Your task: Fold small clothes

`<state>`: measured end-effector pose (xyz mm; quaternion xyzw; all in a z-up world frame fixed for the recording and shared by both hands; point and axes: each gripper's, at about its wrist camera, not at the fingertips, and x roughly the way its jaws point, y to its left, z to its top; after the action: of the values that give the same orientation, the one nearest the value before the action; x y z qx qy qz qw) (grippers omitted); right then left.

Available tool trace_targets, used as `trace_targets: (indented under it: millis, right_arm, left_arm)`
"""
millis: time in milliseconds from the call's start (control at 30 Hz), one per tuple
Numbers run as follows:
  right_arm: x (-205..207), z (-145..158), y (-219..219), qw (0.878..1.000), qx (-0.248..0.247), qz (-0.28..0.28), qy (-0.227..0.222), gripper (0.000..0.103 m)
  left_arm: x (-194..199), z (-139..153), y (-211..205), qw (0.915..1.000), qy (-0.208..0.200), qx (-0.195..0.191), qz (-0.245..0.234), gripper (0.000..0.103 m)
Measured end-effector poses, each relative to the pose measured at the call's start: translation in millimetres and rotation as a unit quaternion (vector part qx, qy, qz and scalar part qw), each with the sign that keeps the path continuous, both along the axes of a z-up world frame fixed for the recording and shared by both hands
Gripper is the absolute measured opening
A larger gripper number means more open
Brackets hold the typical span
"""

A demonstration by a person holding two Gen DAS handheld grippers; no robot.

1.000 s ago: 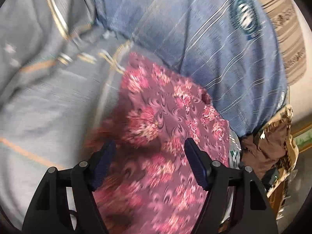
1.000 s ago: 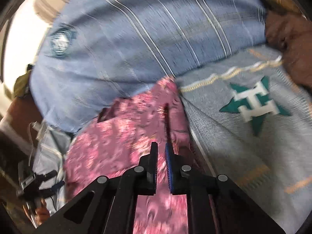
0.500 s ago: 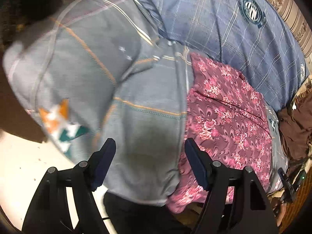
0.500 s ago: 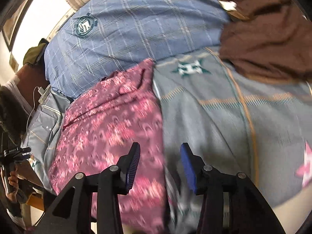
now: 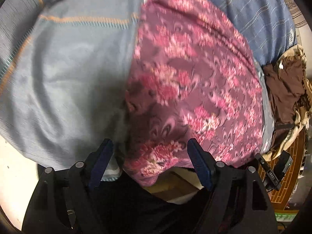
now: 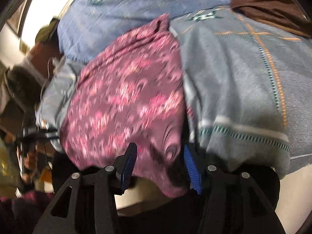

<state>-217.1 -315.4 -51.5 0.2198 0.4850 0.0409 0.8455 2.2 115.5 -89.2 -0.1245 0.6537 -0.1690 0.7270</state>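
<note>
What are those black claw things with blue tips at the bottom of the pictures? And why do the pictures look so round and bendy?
Those claws are two grabbers, and a person holds one in each hand. Each has a little camera that looks out along its two fingers, with a lens that bends the picture round. One picture comes from the left gripper, the other from the right gripper.

Both look down at a pink flowery cloth lying on a grey-blue bedspread. Behind it is a blue checked pillow, and off to one side a brown cloth.

Nothing is held right now. Both grabbers are open near the flowery cloth's front edge. The jaws of both have just been opening, and their blue pads do not squeeze the cloth.
</note>
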Motion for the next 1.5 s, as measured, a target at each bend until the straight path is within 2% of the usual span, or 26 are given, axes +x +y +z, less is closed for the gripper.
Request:
trace_targets:
  millis: [67, 200, 300, 433, 600, 633, 667, 700, 733, 800, 833, 1000, 1133, 1200, 1300, 1333, 1367, 1400, 1433, 1467, 1500]
  right_arm:
    - [0.1, -2.8, 6.8, 1.0, -0.006, 0.015, 0.007, 0.052]
    - [3.1, -4.7, 13.8, 0.999, -0.021, 0.032, 0.019, 0.053]
    - [7.5, -7.0, 13.2, 0.999, -0.02, 0.035, 0.027, 0.053]
    - [10.3, -11.8, 12.8, 0.998, -0.02, 0.039, 0.038, 0.053]
    - [13.3, -14.3, 15.0, 0.998, -0.023, 0.05, 0.039, 0.054]
    - [13.2, -13.8, 15.0, 0.998, -0.024, 0.051, 0.037, 0.053]
    - [12.7, -13.6, 15.3, 0.998, -0.028, 0.054, 0.035, 0.052]
    - [12.6, -12.5, 16.7, 0.997, -0.042, 0.06, 0.036, 0.045]
    - [11.9, -11.4, 17.7, 0.996, -0.058, 0.064, 0.038, 0.026]
    - [10.7, -8.4, 17.8, 0.994, -0.073, 0.072, 0.043, 0.005]
    - [8.9, -5.3, 16.6, 0.994, -0.07, 0.073, 0.04, 0.004]
    - [-3.2, 29.9, 9.3, 0.997, -0.009, 0.075, -0.007, 0.004]
    - [-0.4, 45.6, -7.9, 0.995, 0.067, 0.048, -0.051, 0.004]
    - [7.2, 39.2, -12.4, 0.994, 0.088, 0.032, -0.052, 0.004]
    - [17.1, 19.0, -16.8, 0.996, 0.088, 0.017, -0.022, 0.005]
    - [18.9, 13.7, -16.8, 0.996, 0.088, 0.014, -0.013, 0.01]
    - [19.8, 8.4, -17.1, 0.996, 0.089, 0.012, -0.005, 0.011]
    - [20.6, 1.2, -16.3, 0.995, 0.1, 0.02, 0.005, 0.011]
    - [19.6, -2.1, -14.9, 0.995, 0.1, 0.021, 0.011, 0.013]
    - [19.3, -4.9, -13.6, 0.995, 0.094, 0.023, 0.018, 0.016]
    - [19.0, -8.7, -9.8, 0.996, 0.082, 0.033, 0.029, 0.023]
  left_arm:
    - [-8.1, -6.3, -4.0, 0.9996, 0.016, -0.011, -0.019, 0.078]
    - [-28.1, -16.2, -9.9, 0.9985, 0.024, 0.002, -0.049, 0.078]
    - [-37.7, -30.5, -10.0, 0.997, 0.05, -0.002, -0.059, 0.078]
    - [-42.2, -45.5, -15.3, 0.9959, 0.049, 0.034, -0.067, 0.078]
    - [-35.9, -60.7, -14.3, 0.9973, 0.056, -0.004, -0.047, 0.078]
    - [-36.4, -61.4, -14.8, 0.9976, 0.052, -0.008, -0.045, 0.071]
    - [-37.8, -60.5, -15.6, 0.9977, 0.048, -0.012, -0.045, 0.047]
    - [-39.8, -58.1, -17.8, 0.9975, 0.044, -0.018, -0.053, 0.034]
    - [-42.6, -53.9, -20.8, 0.9969, 0.04, -0.023, -0.064, 0.017]
    - [-46.9, -44.3, -25.5, 0.9965, 0.025, -0.025, -0.075, 0.01]
    - [-49.4, -37.1, -28.4, 0.9962, 0.016, -0.027, -0.082, 0.007]
    - [-57.9, 8.0, -32.8, 0.9919, -0.032, -0.081, -0.092, 0.006]
    - [-49.9, 22.7, -24.3, 0.988, -0.045, -0.126, -0.076, 0.006]
    - [-46.1, 18.1, -19.9, 0.9882, -0.037, -0.131, -0.07, 0.006]
    - [-38.9, 3.1, -17.9, 0.9882, -0.012, -0.137, -0.068, 0.006]
    - [-42.4, 2.1, -25.1, 0.989, -0.013, -0.13, -0.07, 0.007]
    - [-43.9, 1.4, -26.3, 0.9899, -0.016, -0.12, -0.074, 0.008]
    - [-45.8, 0.9, -26.1, 0.9901, -0.02, -0.114, -0.081, 0.011]
    - [-46.7, -0.5, -28.4, 0.9903, -0.02, -0.107, -0.086, 0.022]
    - [-46.1, -2.9, -34.8, 0.9902, -0.017, -0.105, -0.09, 0.038]
    - [-46.0, -6.7, -37.0, 0.99, -0.012, -0.104, -0.095, 0.047]
